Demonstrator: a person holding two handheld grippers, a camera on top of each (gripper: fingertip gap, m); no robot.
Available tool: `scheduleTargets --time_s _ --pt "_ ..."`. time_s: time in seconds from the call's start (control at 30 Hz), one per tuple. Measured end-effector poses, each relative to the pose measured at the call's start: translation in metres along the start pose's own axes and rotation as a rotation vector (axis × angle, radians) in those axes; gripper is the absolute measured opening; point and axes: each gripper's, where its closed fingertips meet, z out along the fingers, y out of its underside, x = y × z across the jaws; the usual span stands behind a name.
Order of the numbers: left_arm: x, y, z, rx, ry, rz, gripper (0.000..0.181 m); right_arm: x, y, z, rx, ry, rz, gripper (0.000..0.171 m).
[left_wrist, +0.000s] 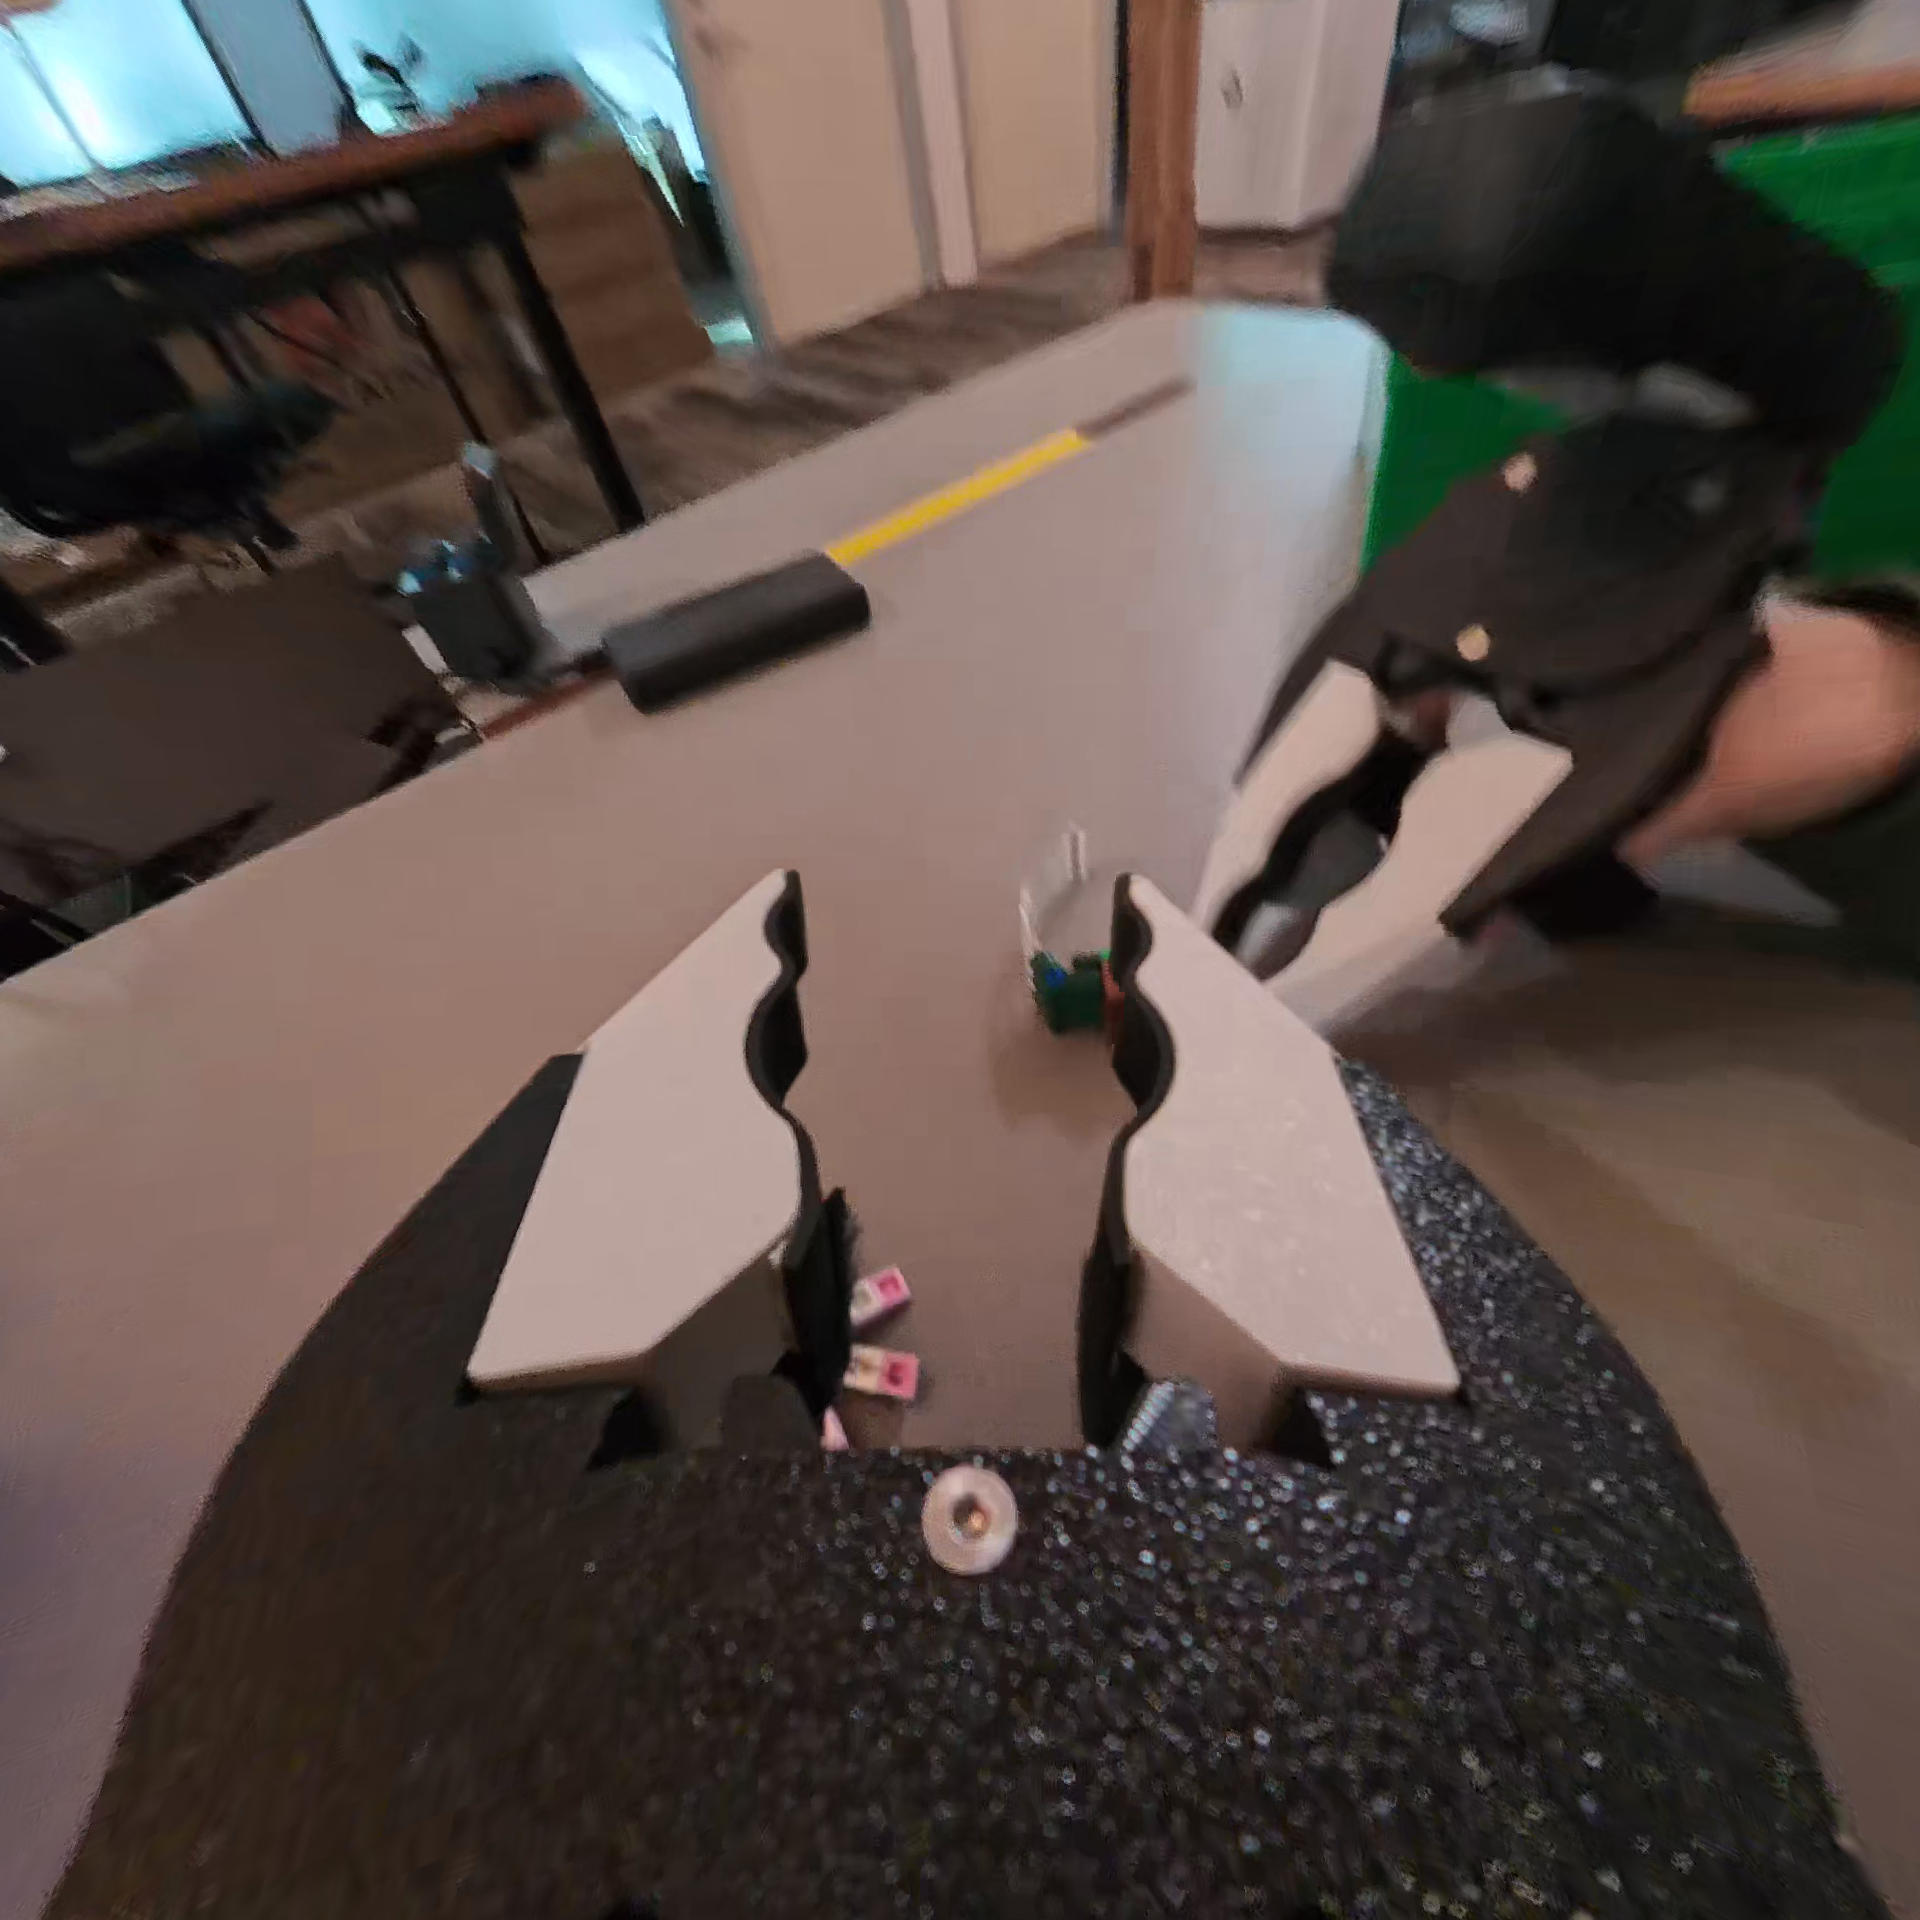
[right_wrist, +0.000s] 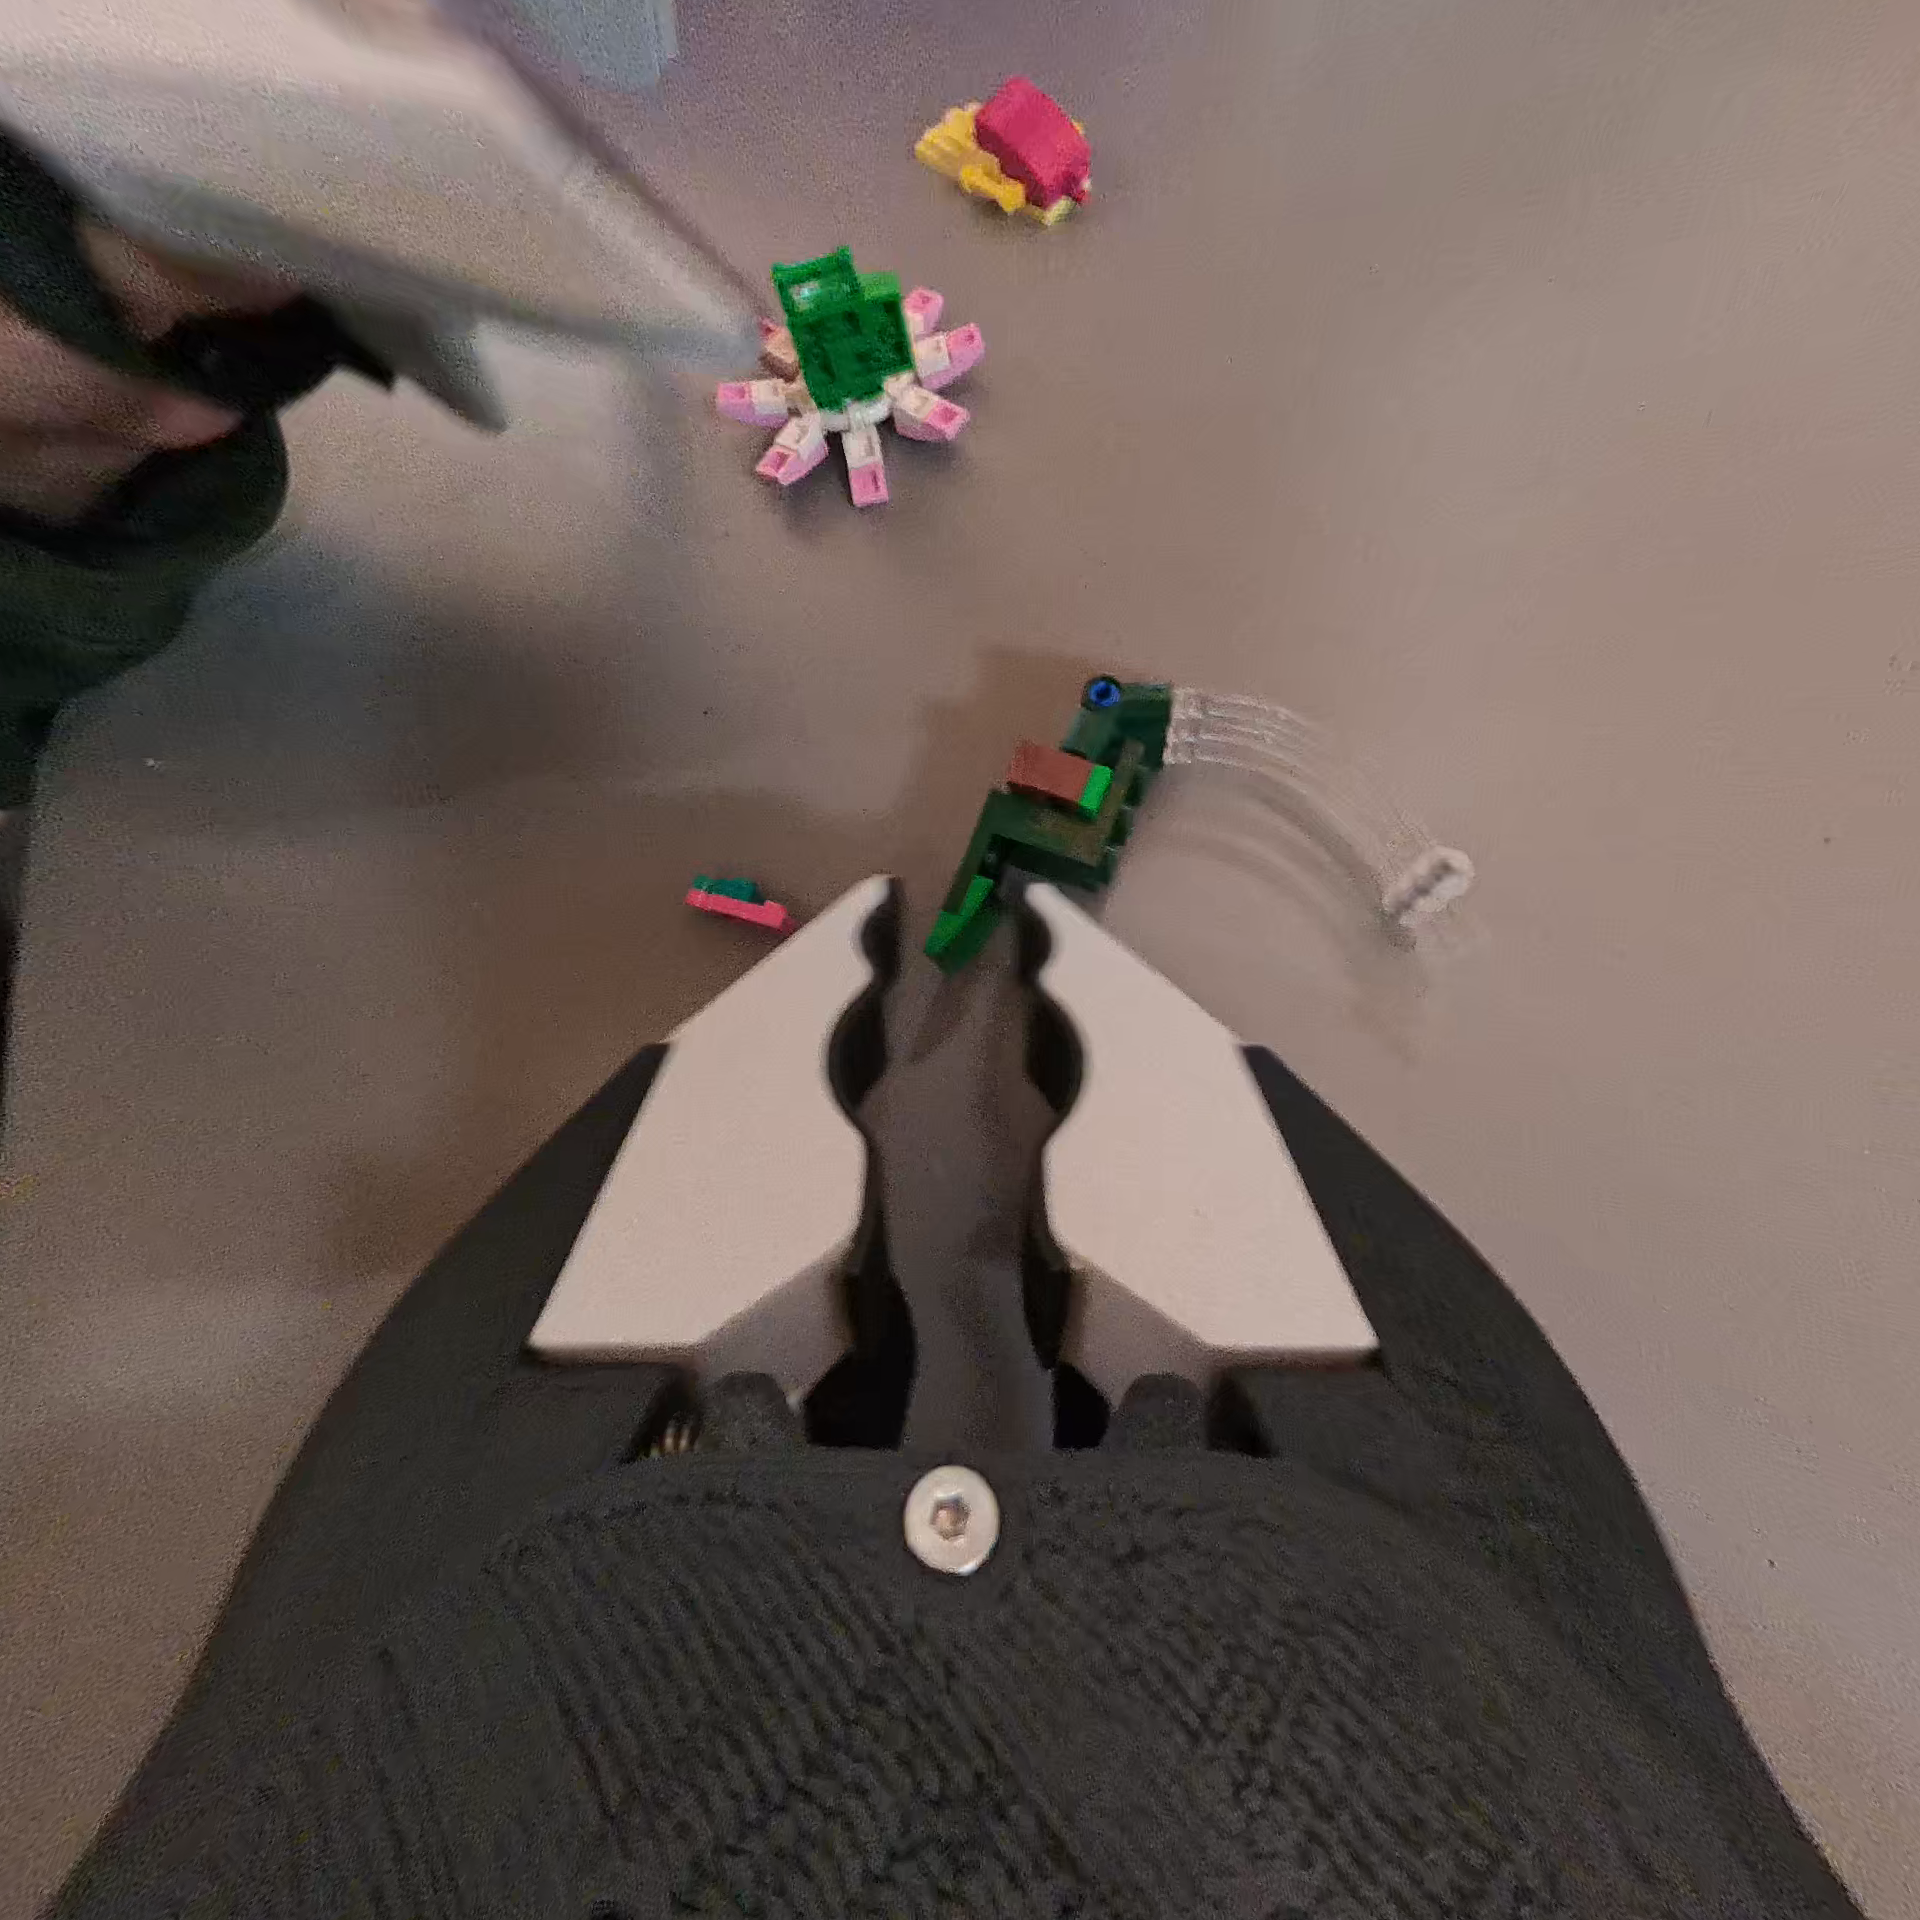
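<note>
The left gripper (left_wrist: 961, 904) has its jaws wide apart and holds nothing; it hangs over the grey table (left_wrist: 623, 883), with pink and white brick petals (left_wrist: 883, 1335) showing low between its fingers. The right gripper (right_wrist: 961, 899) has its jaws a little apart, and the bright green tip of a green brick figure (right_wrist: 1049, 810) lies in the gap; I cannot tell if they touch it. The figure's long axis runs away from the gripper, up and to the right, ending in a clear curved piece (right_wrist: 1340, 800). Farther off lie a green and pink brick flower (right_wrist: 847, 379), a yellow and red brick piece (right_wrist: 1013, 151) and a small red and green piece (right_wrist: 738, 902). No writing can be read.
</note>
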Motion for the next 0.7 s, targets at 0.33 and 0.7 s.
scheduleTargets --time_s 0.33,0.7 --pt "0.007 -0.018 -0.001 0.243 0.063 -0.254 0.055 0.041 -0.032 -0.049 0.231 0.603 -0.808 0.004" --pt "0.076 -0.005 0.038 0.053 0.464 -0.241 0.033 0.004 -0.042 -0.067 0.426 0.601 -1.163 0.004"
